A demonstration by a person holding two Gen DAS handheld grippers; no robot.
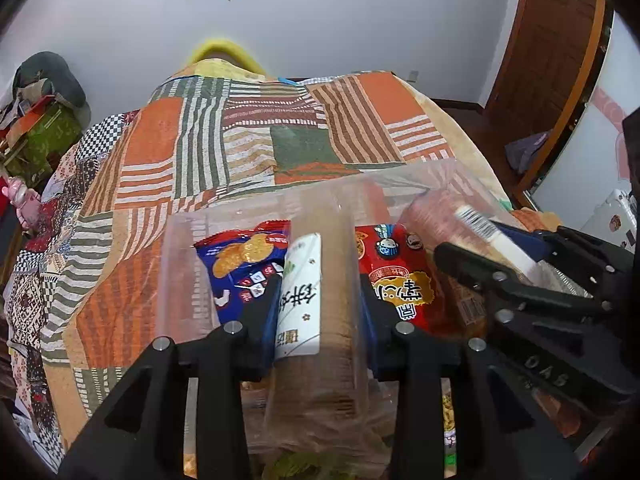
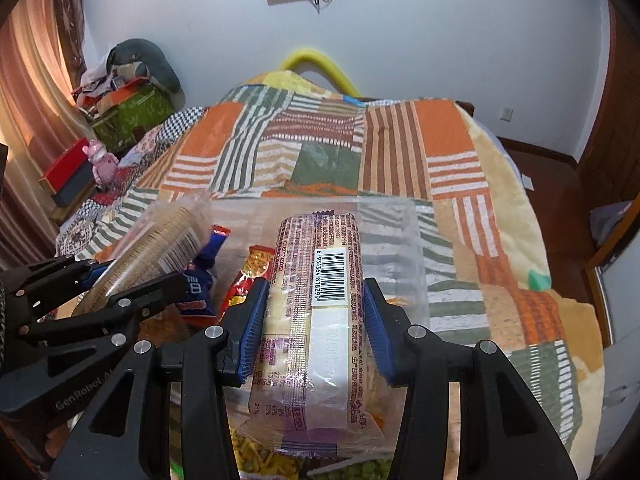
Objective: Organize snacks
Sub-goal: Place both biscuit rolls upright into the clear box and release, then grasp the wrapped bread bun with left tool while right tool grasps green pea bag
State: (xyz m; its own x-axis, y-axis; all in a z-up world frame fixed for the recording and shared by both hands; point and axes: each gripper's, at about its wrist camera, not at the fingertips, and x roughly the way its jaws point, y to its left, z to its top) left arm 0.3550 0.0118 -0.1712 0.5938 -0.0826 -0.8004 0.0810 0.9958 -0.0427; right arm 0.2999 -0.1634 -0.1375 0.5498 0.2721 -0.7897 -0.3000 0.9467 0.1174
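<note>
My left gripper (image 1: 320,300) is shut on a long clear-wrapped roll of brown crackers (image 1: 336,280) and holds it over a clear plastic bin (image 1: 180,264) on the bed. My right gripper (image 2: 316,308) is shut on a barcoded cracker roll (image 2: 320,292) over the same bin (image 2: 412,248). A blue snack bag (image 1: 244,256) and a red snack bag (image 1: 396,276) lie in the bin. Each gripper shows in the other's view: the right one (image 1: 492,256) at the right, the left one (image 2: 136,272) at the left.
The bin sits on a patchwork blanket (image 1: 248,140) covering the bed. Green and yellow snack packs (image 2: 280,460) lie under the right gripper. A cluttered green box (image 2: 128,108) and a pink toy (image 2: 102,160) stand left of the bed. A wooden door (image 1: 548,60) is at the right.
</note>
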